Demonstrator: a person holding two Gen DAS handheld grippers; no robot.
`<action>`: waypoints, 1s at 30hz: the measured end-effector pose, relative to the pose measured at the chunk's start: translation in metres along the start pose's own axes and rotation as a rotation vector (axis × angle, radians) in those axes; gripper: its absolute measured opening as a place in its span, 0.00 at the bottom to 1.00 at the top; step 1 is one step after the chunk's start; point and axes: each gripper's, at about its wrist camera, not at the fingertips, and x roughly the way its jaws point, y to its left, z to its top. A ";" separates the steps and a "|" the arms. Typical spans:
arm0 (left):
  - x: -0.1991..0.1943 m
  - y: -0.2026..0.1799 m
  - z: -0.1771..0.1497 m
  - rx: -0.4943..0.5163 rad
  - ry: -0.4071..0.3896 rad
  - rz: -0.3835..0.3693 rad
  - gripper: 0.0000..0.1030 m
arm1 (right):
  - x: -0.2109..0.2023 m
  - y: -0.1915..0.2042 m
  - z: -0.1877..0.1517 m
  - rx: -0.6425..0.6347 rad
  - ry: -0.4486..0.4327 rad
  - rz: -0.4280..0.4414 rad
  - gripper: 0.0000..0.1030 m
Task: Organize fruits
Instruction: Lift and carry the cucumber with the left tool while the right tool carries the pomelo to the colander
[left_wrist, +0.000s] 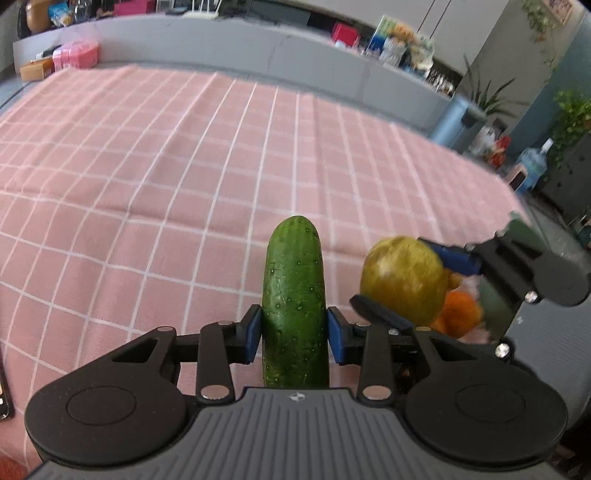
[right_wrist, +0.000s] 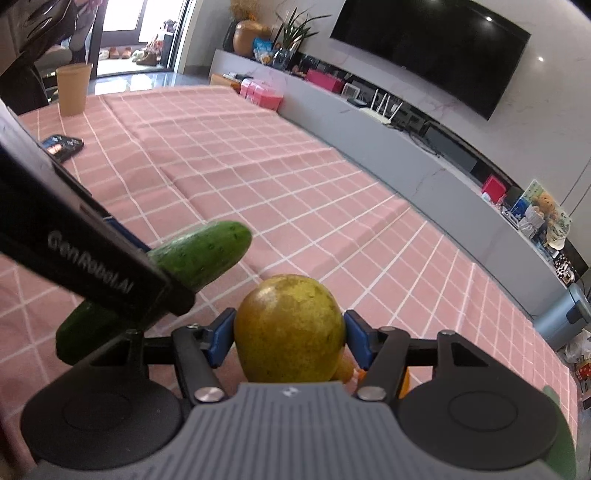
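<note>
A dark green cucumber (left_wrist: 294, 295) stands lengthwise between the blue pads of my left gripper (left_wrist: 294, 330), which is shut on it. In the right wrist view the same cucumber (right_wrist: 201, 254) pokes out from under the left gripper's black body, up and left of the pear. A yellow-green pear (right_wrist: 290, 330) sits between the blue pads of my right gripper (right_wrist: 290, 338), which is shut on it. From the left wrist view the pear (left_wrist: 404, 278) and the right gripper (left_wrist: 424, 280) are just right of the cucumber. Orange fruit (left_wrist: 460, 314) lies blurred below the pear.
A pink checked tablecloth (left_wrist: 166, 166) covers the table. A tan paper cup (right_wrist: 74, 88) and a dark phone (right_wrist: 62, 146) are at its far left. Pink boxes (right_wrist: 262, 94) and a grey low cabinet (right_wrist: 406, 147) lie beyond the far edge, under a wall television (right_wrist: 428, 48).
</note>
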 end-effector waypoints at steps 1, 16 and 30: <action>-0.006 -0.003 0.000 0.001 -0.013 0.000 0.40 | -0.006 -0.001 0.000 0.001 -0.008 -0.002 0.57; -0.063 -0.068 0.013 0.058 -0.138 -0.163 0.40 | -0.109 -0.054 -0.009 0.094 -0.073 -0.074 0.58; -0.005 -0.144 0.048 0.013 -0.099 -0.372 0.40 | -0.136 -0.130 -0.055 0.126 0.030 -0.164 0.58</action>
